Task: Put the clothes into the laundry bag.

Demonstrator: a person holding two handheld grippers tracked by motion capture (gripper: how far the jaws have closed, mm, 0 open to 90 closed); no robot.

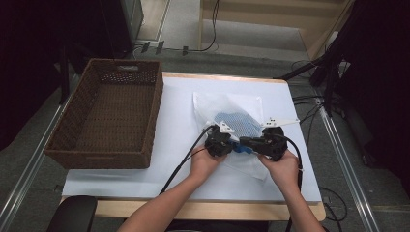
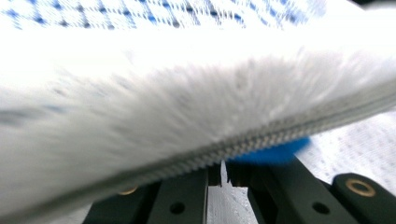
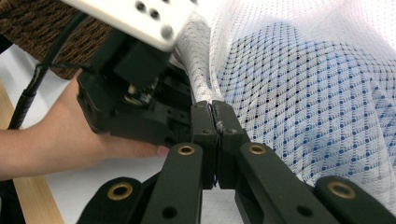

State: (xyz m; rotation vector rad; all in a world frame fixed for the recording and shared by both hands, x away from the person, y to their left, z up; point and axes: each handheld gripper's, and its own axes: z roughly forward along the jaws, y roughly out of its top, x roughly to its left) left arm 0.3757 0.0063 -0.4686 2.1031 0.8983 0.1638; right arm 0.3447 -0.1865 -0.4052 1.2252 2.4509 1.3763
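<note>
From above, a white mesh zippered laundry bag (image 1: 231, 113) with a blue-checked cloth (image 1: 238, 123) inside lies on the white surface (image 1: 179, 121), right of a brown woven wicker basket (image 1: 109, 113). The left tongs (image 1: 231, 143) and right tongs (image 1: 241, 141) meet at its near edge. The left gripper view shows the zipper (image 2: 261, 140) blurred across nearly closed jaws. In the right gripper view, the jaws pinch the mesh.
</note>
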